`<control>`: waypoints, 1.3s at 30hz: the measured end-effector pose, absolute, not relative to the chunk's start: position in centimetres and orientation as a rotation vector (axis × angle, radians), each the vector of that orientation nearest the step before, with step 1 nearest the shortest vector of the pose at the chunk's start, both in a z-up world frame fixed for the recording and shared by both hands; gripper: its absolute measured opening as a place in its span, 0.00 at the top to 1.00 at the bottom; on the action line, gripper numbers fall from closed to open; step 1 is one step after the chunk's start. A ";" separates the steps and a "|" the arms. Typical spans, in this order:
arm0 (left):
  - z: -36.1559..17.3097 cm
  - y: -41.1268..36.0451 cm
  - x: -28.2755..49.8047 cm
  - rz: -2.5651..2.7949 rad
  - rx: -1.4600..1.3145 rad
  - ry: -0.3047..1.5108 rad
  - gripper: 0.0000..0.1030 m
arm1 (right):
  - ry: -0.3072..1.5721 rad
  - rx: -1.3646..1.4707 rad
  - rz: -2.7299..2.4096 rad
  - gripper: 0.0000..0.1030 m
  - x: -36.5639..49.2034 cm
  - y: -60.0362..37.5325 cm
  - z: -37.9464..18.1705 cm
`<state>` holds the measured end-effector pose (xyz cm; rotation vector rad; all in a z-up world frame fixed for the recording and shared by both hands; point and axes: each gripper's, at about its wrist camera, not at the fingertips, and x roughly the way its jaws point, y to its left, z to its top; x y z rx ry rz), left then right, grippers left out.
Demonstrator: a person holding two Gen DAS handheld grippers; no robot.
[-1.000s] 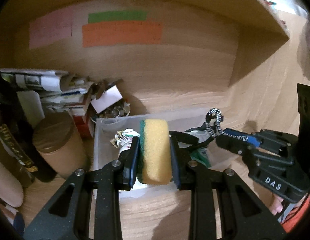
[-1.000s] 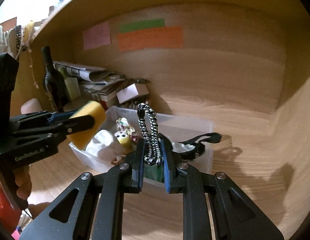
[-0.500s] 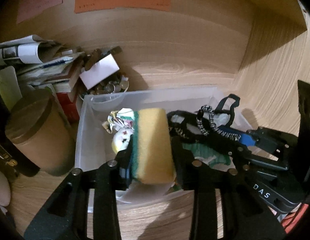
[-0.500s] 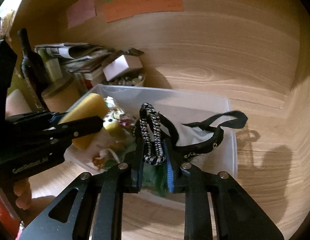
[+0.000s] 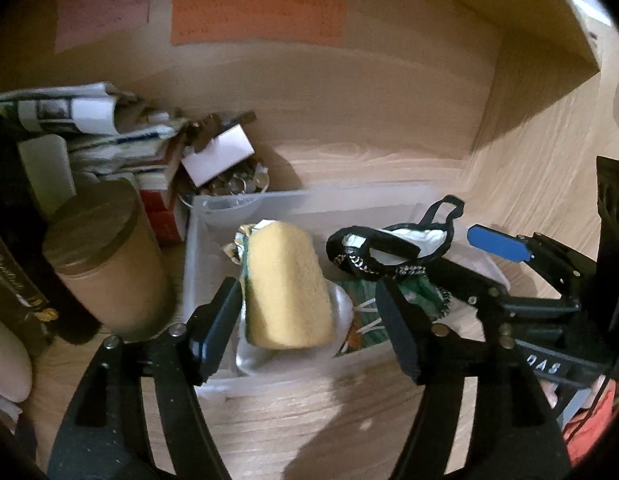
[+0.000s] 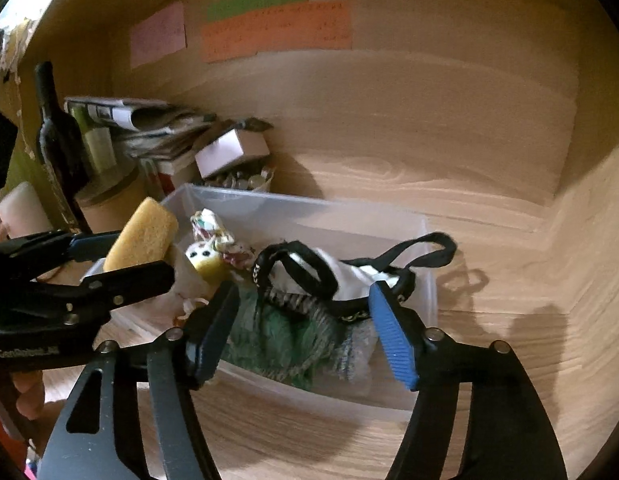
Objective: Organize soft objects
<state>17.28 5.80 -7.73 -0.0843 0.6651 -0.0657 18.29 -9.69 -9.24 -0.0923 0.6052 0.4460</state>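
Sponge (image 5: 287, 286) sits between the spread jaws of the left hand-held gripper (image 5: 309, 316), over the near-left corner of the clear bin (image 5: 309, 196); it could tip out over the near wall. The right hand-held gripper (image 6: 305, 328), jaws also apart, could snag the black strap (image 6: 425, 252) when withdrawing.

Dim, warm yellow-brown light in both views. Brightest patch on desk (image 5: 309, 420) near camera. Soft shadows fall right of clear bin (image 6: 427, 280). Heavy fisheye bending, black corners. Slight motion blur on sponge (image 5: 287, 288); wall notes (image 6: 275, 32) unreadable.
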 end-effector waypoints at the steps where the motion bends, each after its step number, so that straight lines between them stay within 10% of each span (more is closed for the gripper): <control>1: -7.3 5.8 16.8 -0.065 -0.082 0.653 0.33 | 0.596 -0.089 0.447 0.37 18.1 -9.8 -8.9; 39: 0.3 5.1 4.4 -0.012 -0.074 0.282 0.01 | 0.199 -0.020 0.481 0.00 5.6 -13.5 0.3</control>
